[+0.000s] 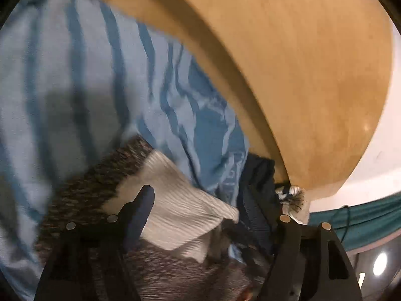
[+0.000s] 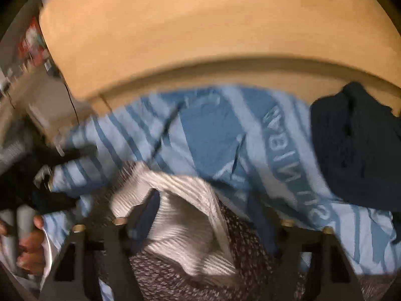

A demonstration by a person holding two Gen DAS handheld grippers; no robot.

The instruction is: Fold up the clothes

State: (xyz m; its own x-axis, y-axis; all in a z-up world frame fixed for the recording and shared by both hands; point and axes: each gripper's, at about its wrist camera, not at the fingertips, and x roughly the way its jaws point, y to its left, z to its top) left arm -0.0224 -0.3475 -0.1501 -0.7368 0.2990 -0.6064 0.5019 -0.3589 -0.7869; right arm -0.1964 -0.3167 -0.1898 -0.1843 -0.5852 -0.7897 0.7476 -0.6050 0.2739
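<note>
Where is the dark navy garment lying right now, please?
In the right wrist view the navy garment sits at the right, on the blue striped cloth by the wooden table edge.

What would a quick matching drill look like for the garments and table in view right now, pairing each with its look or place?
Column one:
1. knitted sweater cuff
2. large spread cloth
3. crumpled dark garment
4. wooden table

Column two:
A. navy, bunched at the table's edge
B. light tan, bare beyond the clothes
C. white ribbed, on a speckled grey knit
D. pale blue with darker blue stripes and lettering

Pairs: 1-C, 2-D, 3-A, 4-B
</note>
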